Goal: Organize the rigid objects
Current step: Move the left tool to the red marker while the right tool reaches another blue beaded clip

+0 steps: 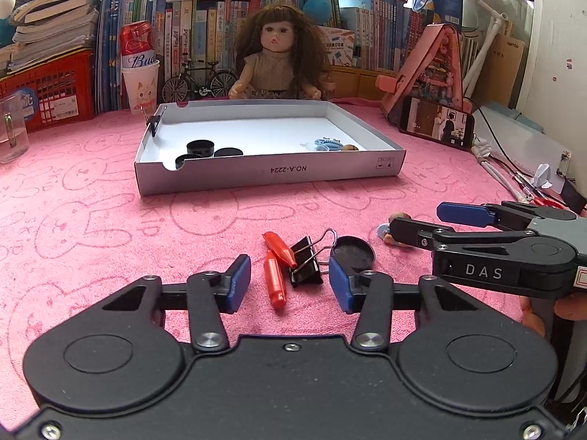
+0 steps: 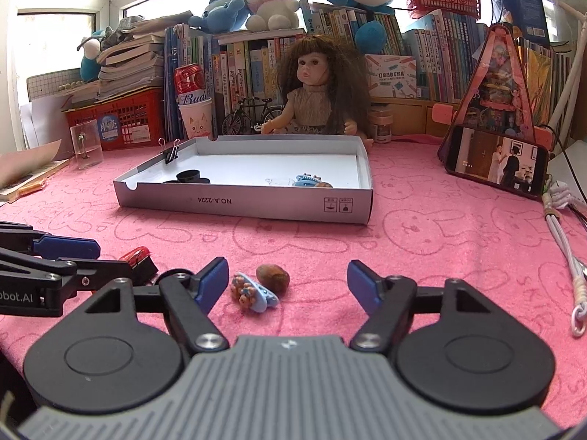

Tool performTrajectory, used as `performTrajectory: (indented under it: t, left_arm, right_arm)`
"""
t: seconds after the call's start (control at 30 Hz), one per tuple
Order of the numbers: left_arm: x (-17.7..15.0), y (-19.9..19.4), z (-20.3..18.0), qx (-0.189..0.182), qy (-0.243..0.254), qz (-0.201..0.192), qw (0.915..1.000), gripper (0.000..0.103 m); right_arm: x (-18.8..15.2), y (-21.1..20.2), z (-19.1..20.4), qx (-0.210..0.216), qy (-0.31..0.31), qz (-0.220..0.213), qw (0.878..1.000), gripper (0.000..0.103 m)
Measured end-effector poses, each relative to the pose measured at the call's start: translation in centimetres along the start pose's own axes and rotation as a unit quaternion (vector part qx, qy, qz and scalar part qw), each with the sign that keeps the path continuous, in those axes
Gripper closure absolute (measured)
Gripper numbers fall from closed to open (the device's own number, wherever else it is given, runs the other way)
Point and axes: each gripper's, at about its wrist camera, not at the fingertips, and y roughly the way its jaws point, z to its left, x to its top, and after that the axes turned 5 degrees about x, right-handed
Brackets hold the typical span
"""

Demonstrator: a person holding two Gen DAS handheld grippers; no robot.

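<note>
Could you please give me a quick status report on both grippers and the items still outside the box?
Left gripper open over red pegs and binder clip. Right gripper open over blue hair clip, brown stone. Box ahead, unobstructed.

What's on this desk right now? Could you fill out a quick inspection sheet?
Surface: pink bunny-print cloth.
Job's things: white box tray holding black caps and trinkets; red clips, black binder clip, black lid, blue charm and brown stone lie loose on the cloth.
Clutter: doll, phone playing video.
Grippers: left claw and right claw both open, empty.
Cables: white cord.
Surroundings: bookshelves, plush toys.
</note>
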Motion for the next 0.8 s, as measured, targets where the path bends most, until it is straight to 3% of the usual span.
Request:
performTrajectory:
  t: [0.1, 0.17, 0.27, 0.7, 0.8]
  left_arm:
    - [-0.2, -0.2, 0.1, 0.004, -0.002, -0.002, 1.0000, 0.069]
    - [-0.3, -0.5, 0.2, 0.012, -0.002, -0.005, 0.9999, 0.079]
    - [-0.4, -0.6, 0.3, 0.021, 0.000, -0.007, 0.9998, 0.080]
    - [-0.8, -1.2, 1.4, 0.056, 0.002, -0.005, 0.9984, 0.079]
    - [-1.0, -1.6, 2.0, 0.064, 0.000, -0.009, 0.9979, 0.073]
  right_arm:
    - [-0.4, -0.1, 0.2, 0.003, -0.002, 0.004, 1.000, 0.030]
    - [-0.5, -0.1, 0.3, 0.004, -0.002, 0.008, 1.000, 0.040]
    - [-0.8, -0.1, 0.4, 0.000, 0.000, 0.010, 1.000, 0.048]
    - [-1.0, -0.7, 0.3, -0.016, -0.003, 0.003, 1.000, 0.049]
    - [-1.0, -0.8, -0.1, -0.026, -0.001, 0.003, 1.000, 0.049]
